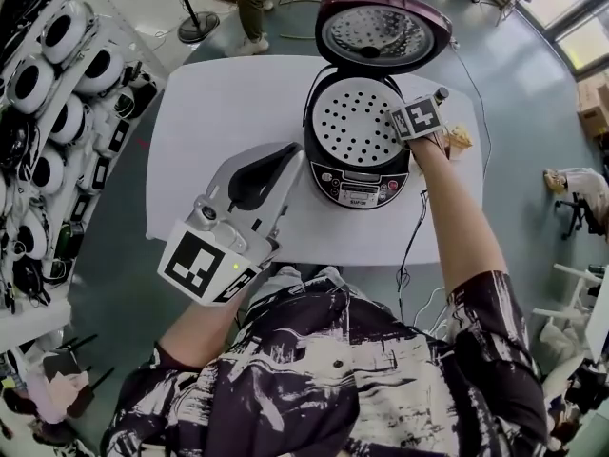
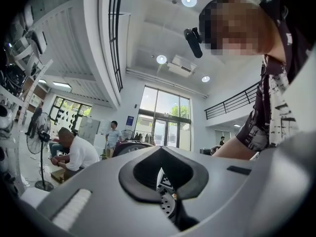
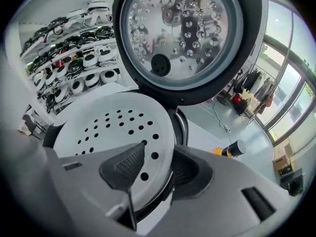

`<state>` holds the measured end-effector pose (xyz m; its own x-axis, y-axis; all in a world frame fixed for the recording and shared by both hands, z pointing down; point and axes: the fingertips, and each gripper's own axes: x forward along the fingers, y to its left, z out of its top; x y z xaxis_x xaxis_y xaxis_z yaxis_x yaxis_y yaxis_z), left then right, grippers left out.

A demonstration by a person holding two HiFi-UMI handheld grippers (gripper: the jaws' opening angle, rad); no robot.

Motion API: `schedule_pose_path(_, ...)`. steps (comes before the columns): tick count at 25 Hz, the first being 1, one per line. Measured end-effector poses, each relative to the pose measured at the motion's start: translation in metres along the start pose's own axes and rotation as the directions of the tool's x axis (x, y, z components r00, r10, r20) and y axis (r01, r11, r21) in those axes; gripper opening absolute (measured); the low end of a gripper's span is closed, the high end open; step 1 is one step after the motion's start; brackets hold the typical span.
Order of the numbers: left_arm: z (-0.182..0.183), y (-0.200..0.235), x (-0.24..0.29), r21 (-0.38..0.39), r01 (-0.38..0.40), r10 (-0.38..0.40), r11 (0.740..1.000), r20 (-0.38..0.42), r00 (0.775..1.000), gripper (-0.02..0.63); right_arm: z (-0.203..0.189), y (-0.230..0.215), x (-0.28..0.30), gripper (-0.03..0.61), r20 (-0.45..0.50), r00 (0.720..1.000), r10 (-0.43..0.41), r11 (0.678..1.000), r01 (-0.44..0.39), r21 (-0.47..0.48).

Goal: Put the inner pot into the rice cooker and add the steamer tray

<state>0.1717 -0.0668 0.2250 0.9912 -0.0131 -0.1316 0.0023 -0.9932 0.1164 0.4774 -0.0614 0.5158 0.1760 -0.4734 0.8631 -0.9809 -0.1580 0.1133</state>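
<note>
Your right tool (image 3: 154,167) stands open astride the rim of the steamer tray (image 3: 108,127), which sits in the rice cooker (image 1: 360,187) on the worktop (image 1: 219,112). Your left tool (image 2: 165,181) is closed, empty.

The rice cooker (image 1: 359,181) stands on the table (image 1: 219,112), lid (image 1: 381,31) raised behind, the steamer tray (image 1: 354,122) in it. The right gripper (image 3: 153,169) fingers (image 3: 121,168) straddle the tray's right rim; the left gripper (image 1: 290,155) hangs front-left; shelves (image 1: 57,112) stand left
</note>
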Motion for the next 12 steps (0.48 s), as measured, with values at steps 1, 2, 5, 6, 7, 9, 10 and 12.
schedule_pose_path(1,0.0,-0.002,0.002,0.001,0.006,-0.006,1.0,0.0,1.0,0.005,0.0,0.002,-0.001,0.14,0.005,1.0,0.01,1.0,-0.01,-0.003)
schedule_pose_path(2,0.001,-0.005,0.005,0.003,0.011,-0.011,1.0,0.0,1.0,0.005,-0.001,0.003,-0.002,0.144,0.007,1.0,0.013,1.0,-0.013,-0.011)
schedule_pose_path(5,0.005,-0.011,0.01,0.005,0.028,-0.028,1.0,0.001,1.0,0.005,-0.002,-0.001,-0.009,0.211,0.027,1.0,0.005,1.0,-0.005,-0.009)
schedule_pose_path(6,0.007,-0.013,0.012,0.006,0.034,-0.034,0.999,0.001,0.999,0.005,-0.003,-0.004,-0.013,0.234,0.041,0.999,0.007,1.0,-0.008,0.009)
schedule_pose_path(7,0.007,-0.015,0.013,0.007,0.038,-0.038,0.999,0.001,0.999,0.005,-0.004,-0.006,-0.017,0.244,0.061,0.998,0.013,0.999,-0.015,0.034)
schedule_pose_path(9,0.005,-0.019,0.017,0.008,0.044,-0.044,0.999,-0.001,0.999,0.005,-0.004,-0.01,-0.028,0.244,0.129,0.991,0.029,0.996,-0.04,0.08)
schedule_pose_path(10,0.004,-0.021,0.018,0.008,0.046,-0.046,0.999,-0.003,0.999,0.005,-0.001,-0.01,-0.037,0.244,0.179,0.983,0.042,0.994,-0.059,0.095)
schedule_pose_path(12,0.002,-0.024,0.022,0.01,0.051,-0.051,0.999,-0.005,0.999,0.005,0.011,-0.007,-0.065,0.244,0.308,0.949,0.073,0.988,-0.111,0.107)
